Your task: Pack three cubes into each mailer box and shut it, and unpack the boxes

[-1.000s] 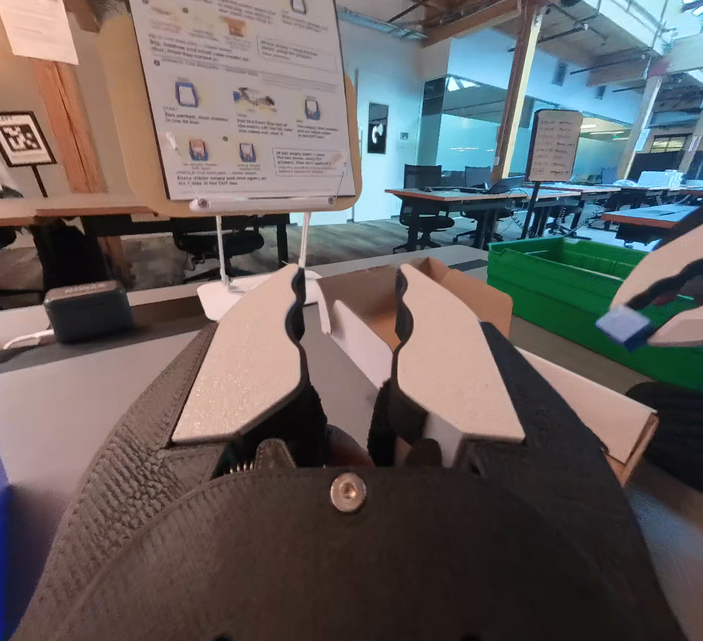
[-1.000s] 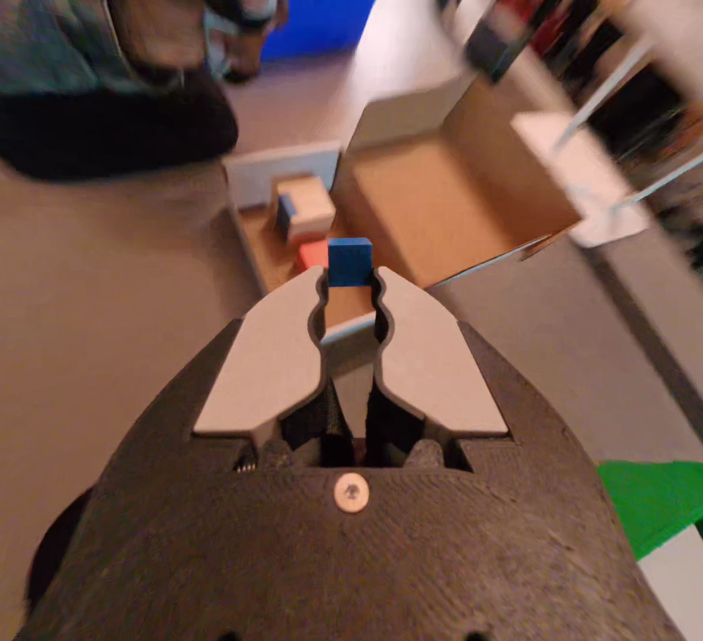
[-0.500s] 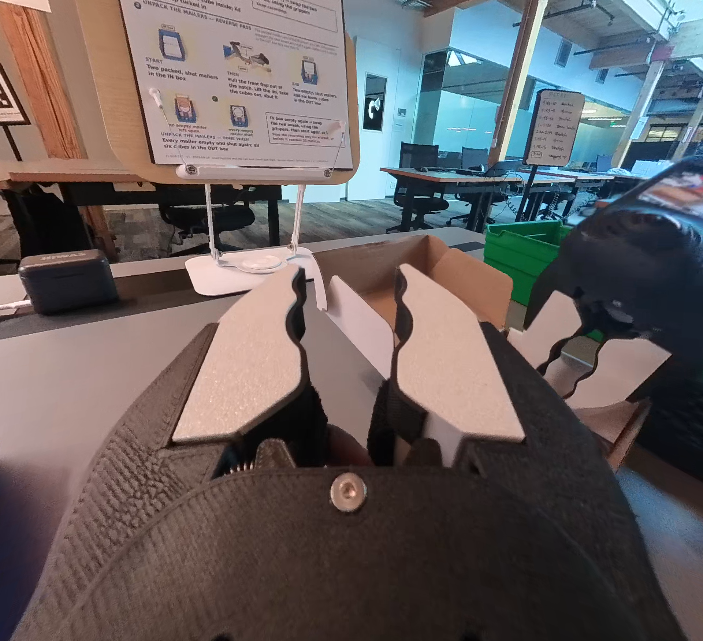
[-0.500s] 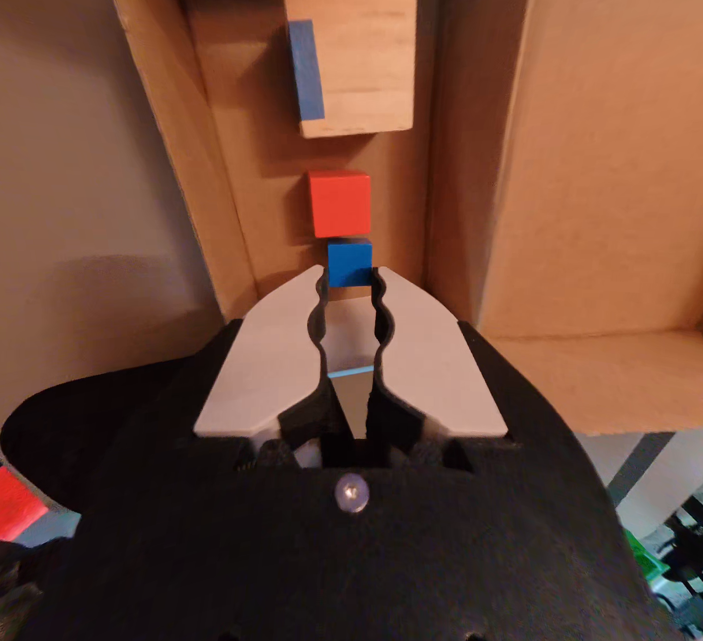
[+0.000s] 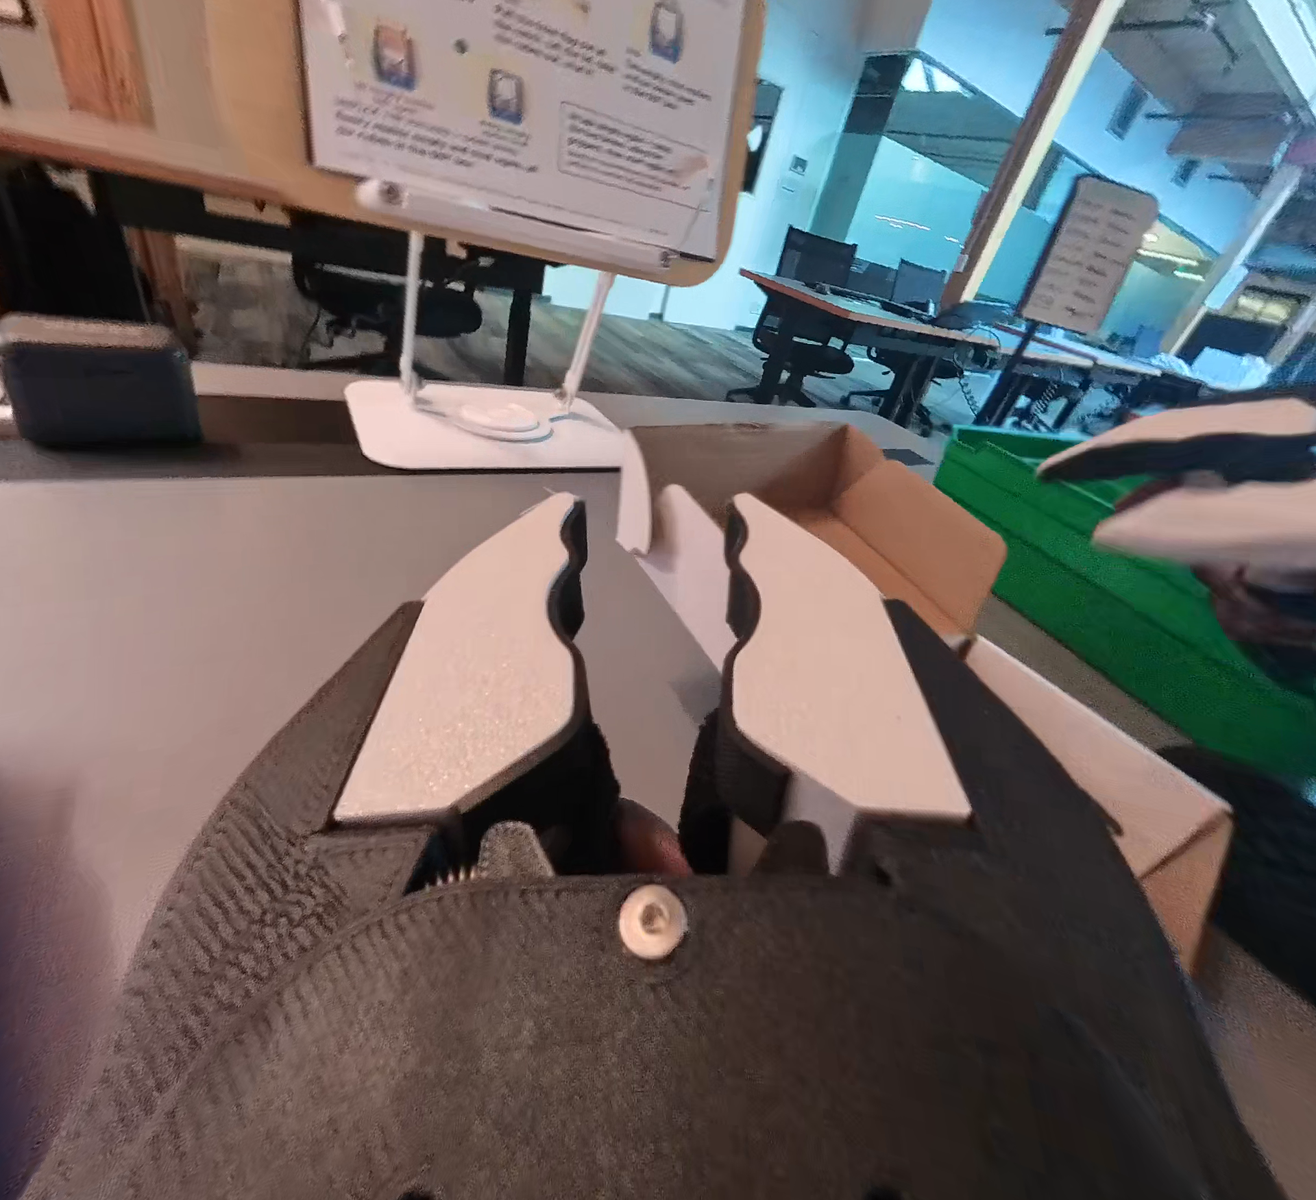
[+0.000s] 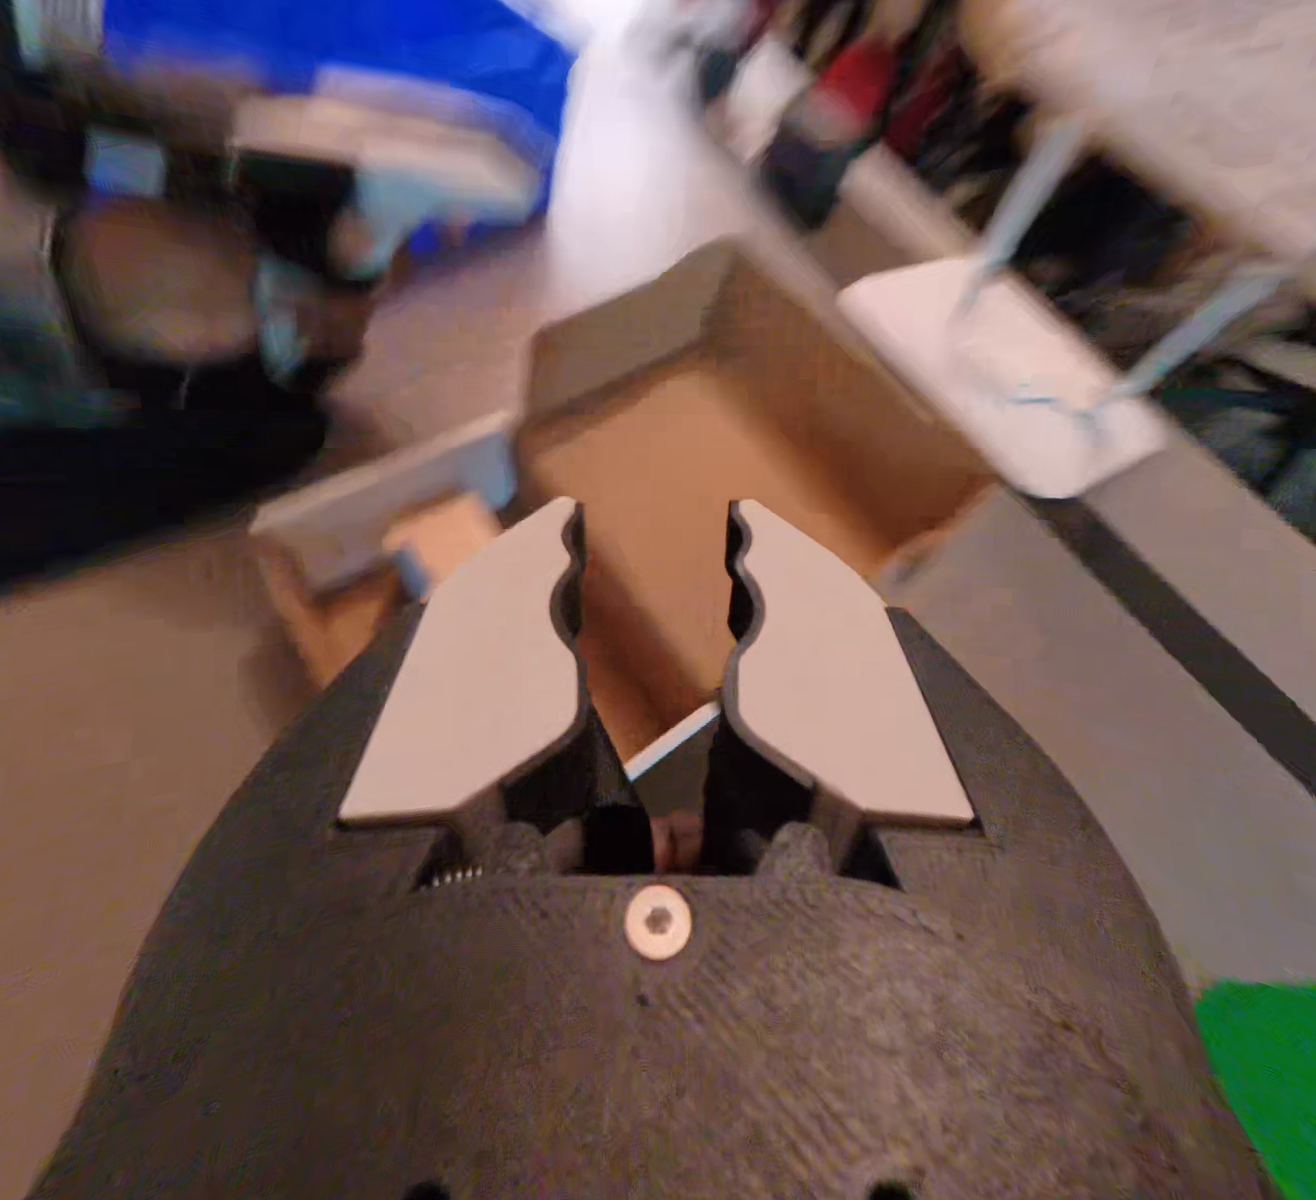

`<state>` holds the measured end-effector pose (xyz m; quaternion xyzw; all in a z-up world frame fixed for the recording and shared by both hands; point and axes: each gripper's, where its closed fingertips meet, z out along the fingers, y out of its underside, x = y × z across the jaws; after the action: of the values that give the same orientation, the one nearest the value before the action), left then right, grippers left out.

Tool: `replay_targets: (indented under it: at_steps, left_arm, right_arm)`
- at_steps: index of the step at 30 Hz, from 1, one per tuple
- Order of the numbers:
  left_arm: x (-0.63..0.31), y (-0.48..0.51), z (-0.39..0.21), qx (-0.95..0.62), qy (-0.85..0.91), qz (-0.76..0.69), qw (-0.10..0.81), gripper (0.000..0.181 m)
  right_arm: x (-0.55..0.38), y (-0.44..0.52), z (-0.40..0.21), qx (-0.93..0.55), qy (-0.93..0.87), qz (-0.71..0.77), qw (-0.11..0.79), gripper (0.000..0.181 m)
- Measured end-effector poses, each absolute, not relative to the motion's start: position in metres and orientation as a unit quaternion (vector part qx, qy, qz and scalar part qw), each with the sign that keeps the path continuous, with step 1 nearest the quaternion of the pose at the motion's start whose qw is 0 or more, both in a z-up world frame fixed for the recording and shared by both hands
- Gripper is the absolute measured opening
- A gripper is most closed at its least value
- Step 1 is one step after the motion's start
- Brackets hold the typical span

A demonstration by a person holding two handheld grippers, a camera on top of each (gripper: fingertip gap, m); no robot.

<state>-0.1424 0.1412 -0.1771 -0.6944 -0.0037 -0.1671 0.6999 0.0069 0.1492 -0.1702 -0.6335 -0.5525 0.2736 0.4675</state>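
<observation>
Mailer box [image 6: 712, 454]: one counted, lid up, centre of the right wrist frame, just beyond the right gripper [image 6: 651, 511], whose jaws are spread and empty. Left gripper [image 5: 651, 511], likewise spread and empty, sits beside the box's left wall. One wooden cube [image 6: 441, 525] visible inside; the rest is too blurred to count.

No text can be read with certainty. In the left wrist view an instruction sheet [image 5: 527, 48] with small pictures and printed lines stands on a white stand [image 5: 484, 425], but the print is blurred. Farther off, a whiteboard [image 5: 1086, 254] carries handwritten lines, too small to tell. The right wrist view is strongly blurred and shows no legible sign.
</observation>
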Motion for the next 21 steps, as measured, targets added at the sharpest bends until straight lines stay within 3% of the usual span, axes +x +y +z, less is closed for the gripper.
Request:
replay_targets:
  at_steps: [1, 5, 12, 19, 21]
  left_arm:
    - [-0.147, 0.147, -0.179, -0.699, -0.018, -0.170, 0.694, 0.035]
    - [-0.154, 0.165, -0.183, -0.716, -0.040, -0.177, 0.675, 0.028]
    - [-0.131, 0.162, -0.206, -0.735, -0.006, -0.246, 0.631, 0.025]
    - [-0.114, 0.159, -0.214, -0.752, 0.047, -0.251, 0.608, 0.024]
    - [-0.104, 0.156, -0.213, -0.750, 0.076, -0.250, 0.608, 0.017]
  right_arm:
    - [0.018, 0.167, -0.153, -0.645, -0.478, 0.303, 0.514, 0.032]
    - [0.054, 0.212, -0.147, -0.688, -0.276, 0.378, 0.554, 0.013]
    - [0.048, 0.230, -0.208, -0.751, -0.288, 0.318, 0.502, 0.011]
    - [0.034, 0.220, -0.226, -0.752, -0.318, 0.354, 0.456, 0.008]
    - [0.031, 0.216, -0.225, -0.744, -0.333, 0.349, 0.462, 0.006]
